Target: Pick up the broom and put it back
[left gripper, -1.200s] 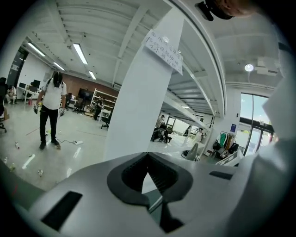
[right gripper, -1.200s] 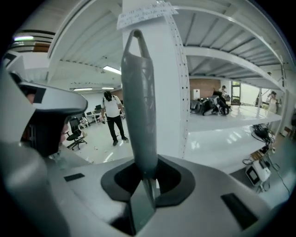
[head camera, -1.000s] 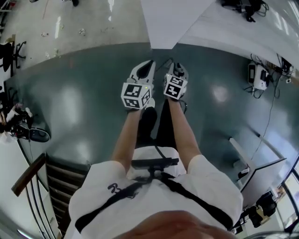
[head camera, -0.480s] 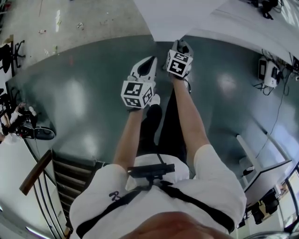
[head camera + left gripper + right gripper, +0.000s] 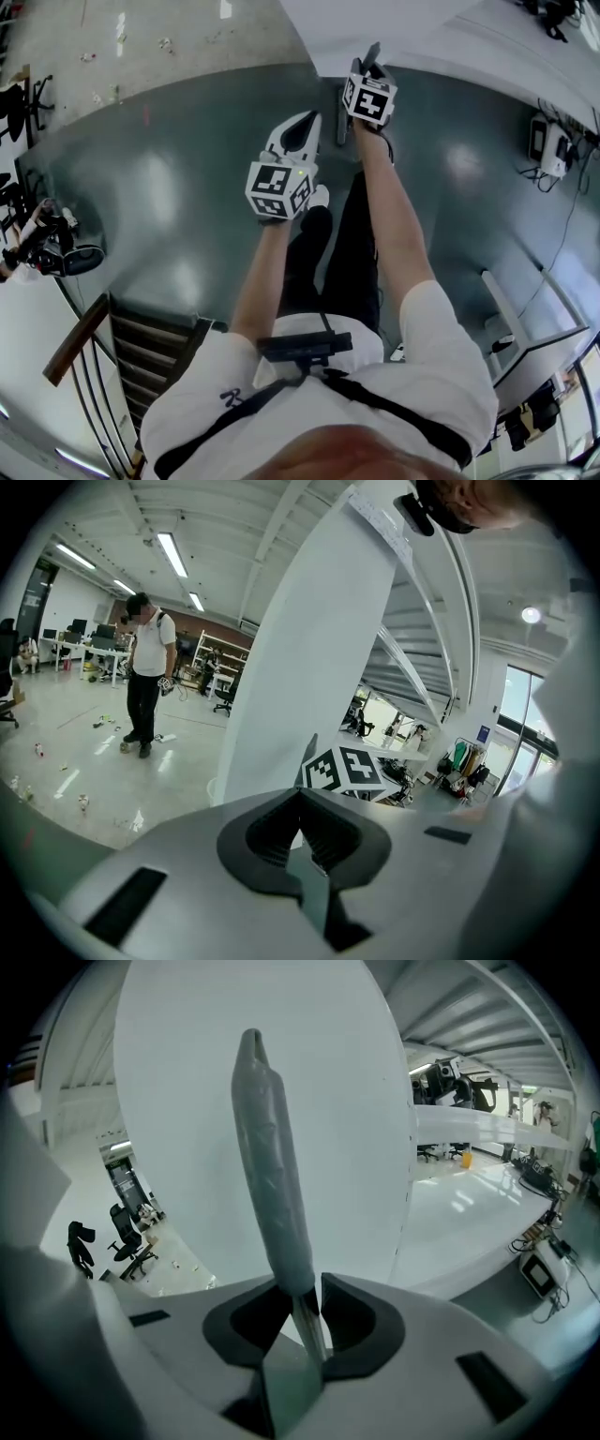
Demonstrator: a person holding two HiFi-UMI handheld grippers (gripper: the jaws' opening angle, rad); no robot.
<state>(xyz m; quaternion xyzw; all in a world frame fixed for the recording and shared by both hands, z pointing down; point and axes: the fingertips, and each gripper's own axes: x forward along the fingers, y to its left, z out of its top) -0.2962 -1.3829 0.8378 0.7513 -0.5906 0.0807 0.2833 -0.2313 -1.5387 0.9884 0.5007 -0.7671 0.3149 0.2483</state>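
Dark floor [image 5: 169, 206] below us, our right gripper [image 5: 371, 58] at twelve o'clock clamps the broom handle [image 5: 272, 1176], seemingly by a thin section, so it could swivel loose; left gripper [image 5: 302, 129] closed, empty.

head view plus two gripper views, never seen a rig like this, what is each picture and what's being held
No robot here: a person carries two clamps, the left hand-held gripper and right hand-held gripper. The head view looks down from a camera on their head, over a dark floor. The other two pictures come from a camera riding on each. The right one is clamped on a grey broom handle before a white pillar; the left one is shut and empty.
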